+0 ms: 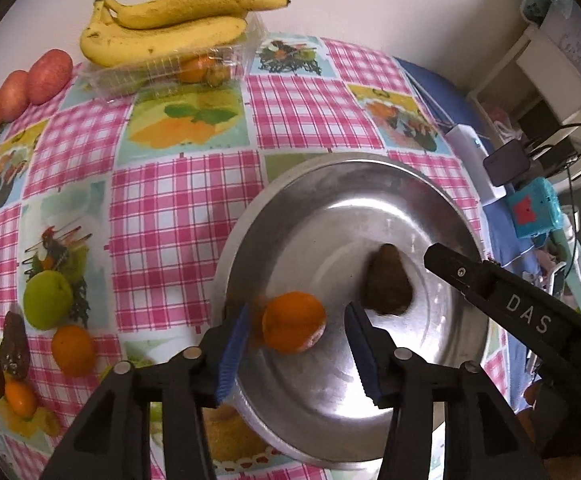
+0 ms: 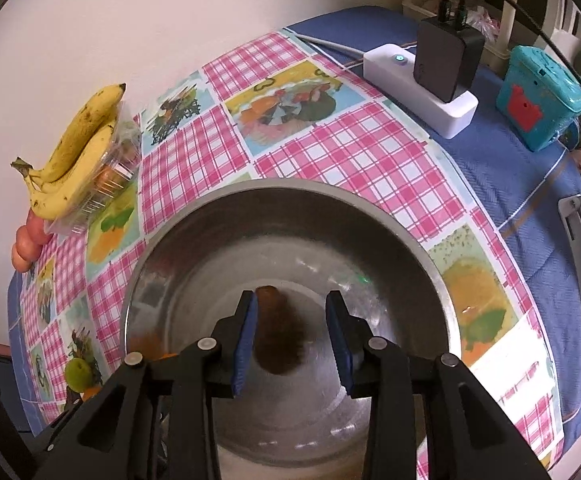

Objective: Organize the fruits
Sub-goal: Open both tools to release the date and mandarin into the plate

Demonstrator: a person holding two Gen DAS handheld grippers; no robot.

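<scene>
Both tongs hang over the steel bowl (image 1: 442, 208) on the bench (image 1: 178, 208). The left tongs (image 1: 296, 344) stand apart around an orange (image 1: 293, 322) in the bowl. The right tongs (image 2: 292, 340) stand apart around a blurred brown fruit (image 2: 278, 336). Bananas (image 1: 162, 24) lie on a plastic box (image 1: 178, 66) by the wall.

Soft, even daylight, no harsh shadows. The shiny round steel bowl (image 1: 442, 200) catches pale glare. Motion blur smears the brown pear-shaped fruit (image 2: 278, 332); heavy fisheye bending, dark vignetted corners.
</scene>
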